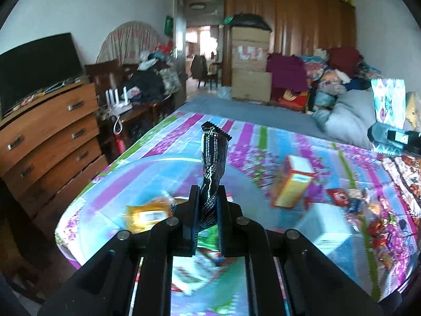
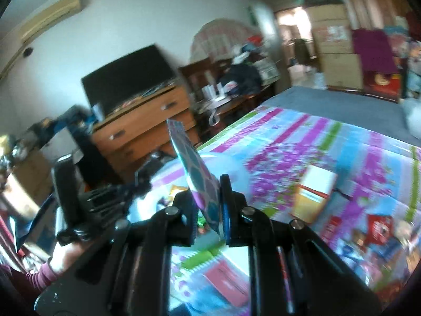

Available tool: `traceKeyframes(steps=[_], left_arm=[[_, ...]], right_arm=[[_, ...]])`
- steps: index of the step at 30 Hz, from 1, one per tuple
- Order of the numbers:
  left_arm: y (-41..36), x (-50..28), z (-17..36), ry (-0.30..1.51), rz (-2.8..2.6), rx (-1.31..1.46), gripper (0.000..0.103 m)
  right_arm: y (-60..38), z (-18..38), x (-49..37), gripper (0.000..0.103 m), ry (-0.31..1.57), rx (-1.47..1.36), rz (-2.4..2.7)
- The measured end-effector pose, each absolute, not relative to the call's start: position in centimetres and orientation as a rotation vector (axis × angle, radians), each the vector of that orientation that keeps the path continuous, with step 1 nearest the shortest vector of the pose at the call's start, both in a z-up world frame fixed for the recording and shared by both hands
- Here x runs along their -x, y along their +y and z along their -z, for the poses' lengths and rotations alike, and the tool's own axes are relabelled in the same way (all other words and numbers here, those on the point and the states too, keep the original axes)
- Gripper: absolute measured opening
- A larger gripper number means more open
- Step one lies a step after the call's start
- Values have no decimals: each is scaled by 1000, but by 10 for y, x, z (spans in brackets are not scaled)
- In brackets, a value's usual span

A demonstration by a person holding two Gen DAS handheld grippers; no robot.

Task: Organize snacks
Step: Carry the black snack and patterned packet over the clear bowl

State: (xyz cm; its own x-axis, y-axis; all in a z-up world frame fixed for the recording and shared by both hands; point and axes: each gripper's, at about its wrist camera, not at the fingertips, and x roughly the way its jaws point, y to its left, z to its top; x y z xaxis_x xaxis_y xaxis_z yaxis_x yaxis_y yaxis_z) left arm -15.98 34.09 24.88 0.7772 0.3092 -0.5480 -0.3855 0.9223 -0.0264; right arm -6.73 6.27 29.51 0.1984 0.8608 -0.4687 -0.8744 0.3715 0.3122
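Note:
My left gripper (image 1: 209, 197) is shut on a black snack bar wrapper (image 1: 213, 155) with white print, which stands up from the jaws above the bed. My right gripper (image 2: 210, 197) is shut on a flat packet (image 2: 197, 168) with a teal and purple pattern, tilted left. Each gripper also shows in the other view: the right gripper (image 1: 379, 134) with its packet (image 1: 388, 102) at the far right, and the left gripper (image 2: 131, 189) at the left, held by a hand (image 2: 65, 255). On the colourful bedspread (image 1: 252, 142) lie an orange box (image 1: 294, 184), a yellow packet (image 1: 147, 213) and red packets (image 1: 339, 196).
A white box (image 1: 326, 223) lies near the red packets. A wooden dresser (image 1: 47, 142) with a TV (image 1: 39, 68) stands left of the bed. Piled bedding (image 1: 342, 110) and cartons (image 1: 250, 63) fill the far end. Both views are blurred by motion.

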Motion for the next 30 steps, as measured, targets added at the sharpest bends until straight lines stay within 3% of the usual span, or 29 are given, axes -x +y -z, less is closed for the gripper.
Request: traceKeyframes(steps=[12, 30], left_arm=[[407, 115, -209, 705, -414, 169, 10], [428, 102, -187, 746, -443, 177, 10]], right_arm=[[203, -250, 50, 15, 902, 142, -1238], [234, -226, 49, 15, 960, 202, -1203]])
